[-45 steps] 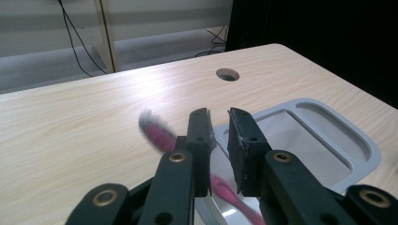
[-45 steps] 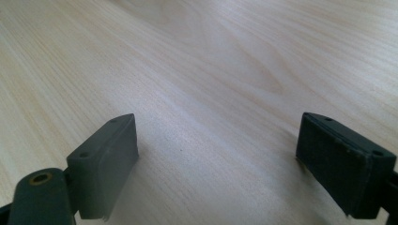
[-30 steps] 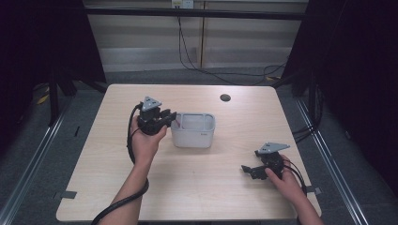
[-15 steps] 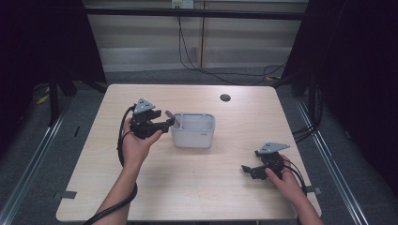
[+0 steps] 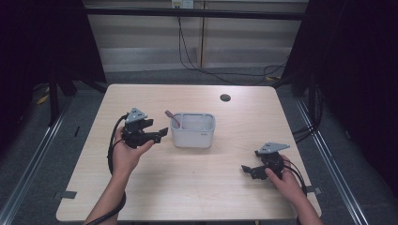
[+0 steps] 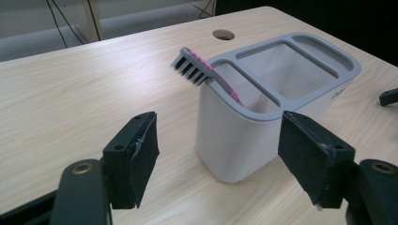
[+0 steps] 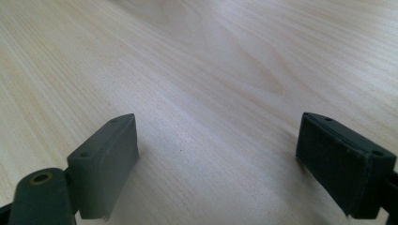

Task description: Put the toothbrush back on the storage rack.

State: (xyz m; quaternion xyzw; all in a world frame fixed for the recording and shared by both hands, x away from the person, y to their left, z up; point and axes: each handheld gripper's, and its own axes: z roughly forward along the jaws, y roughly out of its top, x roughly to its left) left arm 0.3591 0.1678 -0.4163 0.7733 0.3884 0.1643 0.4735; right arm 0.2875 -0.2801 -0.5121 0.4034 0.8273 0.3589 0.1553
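- Progress, judged from how things lie: the toothbrush (image 5: 171, 116) already stands in the white holder (image 5: 193, 131), in its left end compartment, bristle head up and leaning out over the rim. That placing looks done; what seems left for you is to draw both tools clear, or fetch whatever goes in next.
- Your left gripper (image 5: 158, 135) hangs just left of the holder, jaws spread wide and empty, apart from both holder and brush.
- Mid-table, the holder's other compartments look empty, as far as you can see into them.
- Your right gripper (image 5: 248, 169) sits low near the table's (image 5: 202, 187) right front, well apart from the holder, jaws wide with nothing between them.
- Views compared: the high view gives you the whole layout, but the brush is a small sliver there. The left gripper view shows dark bristles (image 6: 187, 68), pink handle and the holder's three openings; the right gripper view shows bare wood between its pads (image 7: 107, 164).
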